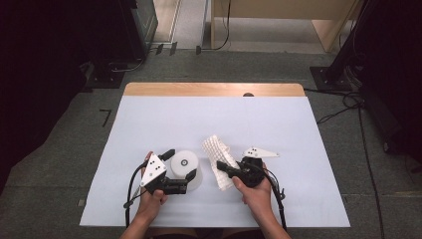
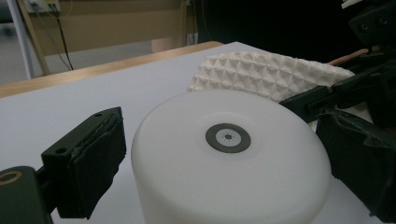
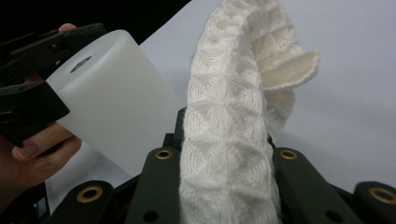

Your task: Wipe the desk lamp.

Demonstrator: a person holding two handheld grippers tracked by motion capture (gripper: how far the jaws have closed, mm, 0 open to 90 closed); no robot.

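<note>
L gripper (image 1: 180,164) jaws spread w/ gaps around the upturned white cup (image 1: 186,168), R gripper (image 1: 224,168) pinching waffle-knit cloth (image 1: 217,149): wiping now probably shoves the loose cup over.

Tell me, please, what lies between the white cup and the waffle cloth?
In the high view, bare white table separates the cup from the cloth; nothing else lies there.
</note>
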